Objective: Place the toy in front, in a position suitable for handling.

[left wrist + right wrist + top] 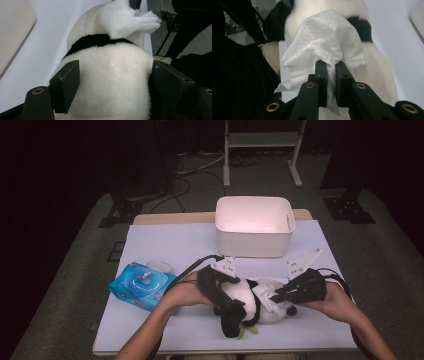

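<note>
Nearest the person's edge of the bench (165, 240), a plush panda (255, 306) lies on its side on the pale cover, close to the front rim with only a narrow strip of bare surface between it and the drop. The left hand-held gripper (231, 320) straddles the toy's body; in the left gripper view its jaws stand either side of the white fur (112, 82), wide apart, both pads against the sides of the plush. Whether they squeeze or only rest there I cannot tell.

The right hand-held gripper (276, 296) comes in from the other side, jaws pressed nearly together and pinching a crumpled white wipe (322, 47). The wipe lies against the panda's fur, just by a black patch (359, 27) in the right gripper view. The two tools sit close, with the toy between them and little slack there.

To the left, near the bench's side edge, lies a blue wipes pack (142, 286) with its round lid (159, 266) flipped open, well apart from the panda.

Beyond all this a broad bare stretch of cover runs to the white bin (254, 226), which stands open-topped by the far edge, right of centre. Free surface lies on both sides of it.
</note>
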Demonstrator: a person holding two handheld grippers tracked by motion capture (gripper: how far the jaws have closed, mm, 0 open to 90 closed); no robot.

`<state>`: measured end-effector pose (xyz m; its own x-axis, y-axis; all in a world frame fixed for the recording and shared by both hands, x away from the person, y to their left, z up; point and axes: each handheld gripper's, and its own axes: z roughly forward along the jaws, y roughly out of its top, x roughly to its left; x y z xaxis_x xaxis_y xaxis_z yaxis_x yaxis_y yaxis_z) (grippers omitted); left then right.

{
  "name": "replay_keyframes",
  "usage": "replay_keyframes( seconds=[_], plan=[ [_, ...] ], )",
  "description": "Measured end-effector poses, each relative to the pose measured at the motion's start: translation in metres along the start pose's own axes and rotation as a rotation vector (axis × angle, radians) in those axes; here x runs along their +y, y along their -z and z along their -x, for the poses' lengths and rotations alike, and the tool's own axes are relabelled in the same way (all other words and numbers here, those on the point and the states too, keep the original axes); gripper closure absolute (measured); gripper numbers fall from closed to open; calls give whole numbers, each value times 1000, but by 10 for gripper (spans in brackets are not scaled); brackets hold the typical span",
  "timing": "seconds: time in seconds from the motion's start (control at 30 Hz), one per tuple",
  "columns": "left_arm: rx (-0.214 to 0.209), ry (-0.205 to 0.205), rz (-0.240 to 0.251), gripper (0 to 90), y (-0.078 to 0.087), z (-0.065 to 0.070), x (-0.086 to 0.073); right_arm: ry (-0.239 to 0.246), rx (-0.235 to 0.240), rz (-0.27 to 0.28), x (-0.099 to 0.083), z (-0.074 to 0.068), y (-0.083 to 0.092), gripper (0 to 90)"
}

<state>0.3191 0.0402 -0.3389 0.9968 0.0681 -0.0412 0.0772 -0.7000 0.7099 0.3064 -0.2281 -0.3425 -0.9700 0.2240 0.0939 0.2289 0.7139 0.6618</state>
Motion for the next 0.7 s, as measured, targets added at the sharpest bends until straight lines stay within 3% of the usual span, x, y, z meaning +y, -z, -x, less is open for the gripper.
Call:
replay_keyframes(
  seconds=[0.1,0.23,0.5,0.7],
  plan=[
    [11,-14,-6,234,0,4,0,24,7,-11,12,-1,-10,812],
    [22,1,9,235,1,6,-5,51,7,-23,20,-1,-18,813],
    [31,24,43,213,6,8,-8,-26,-9,28,3,17,-1,805],
    [48,46,27,187,13,8,-10,-39,2,26,-5,17,-3,806]
  ],
)
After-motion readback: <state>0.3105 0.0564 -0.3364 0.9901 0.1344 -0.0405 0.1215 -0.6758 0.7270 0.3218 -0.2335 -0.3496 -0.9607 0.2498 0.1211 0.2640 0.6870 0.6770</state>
